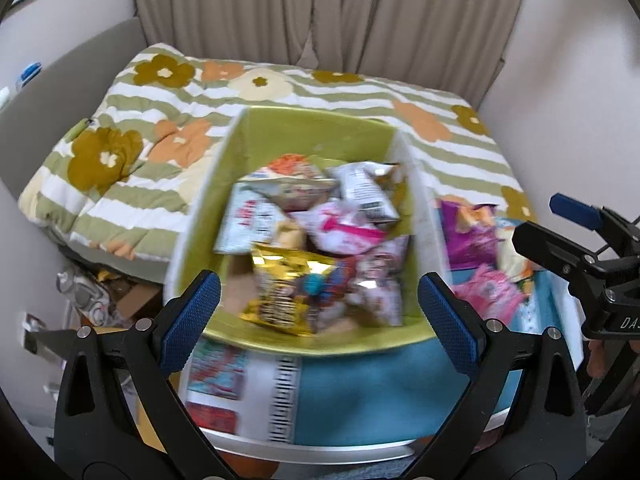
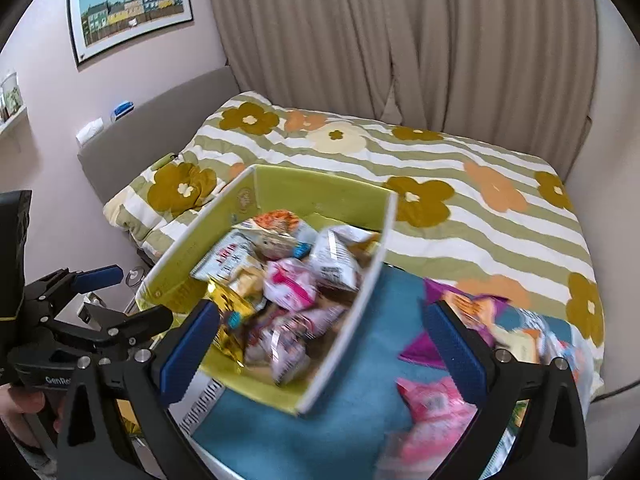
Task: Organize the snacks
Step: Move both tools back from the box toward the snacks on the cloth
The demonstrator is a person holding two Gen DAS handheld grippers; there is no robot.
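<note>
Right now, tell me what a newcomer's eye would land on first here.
First the lime-green box in the middle, heaped with snack packets, a gold packet nearest the camera. Behind it spreads the striped, flowered bedspread. To the box's right, loose pink and purple packets lie on a teal surface, with both tools open and empty, the left tool framing the box.

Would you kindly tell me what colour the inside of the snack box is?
Lime green; the snack box shows it best in the left wrist view, on its bare far wall.
</note>
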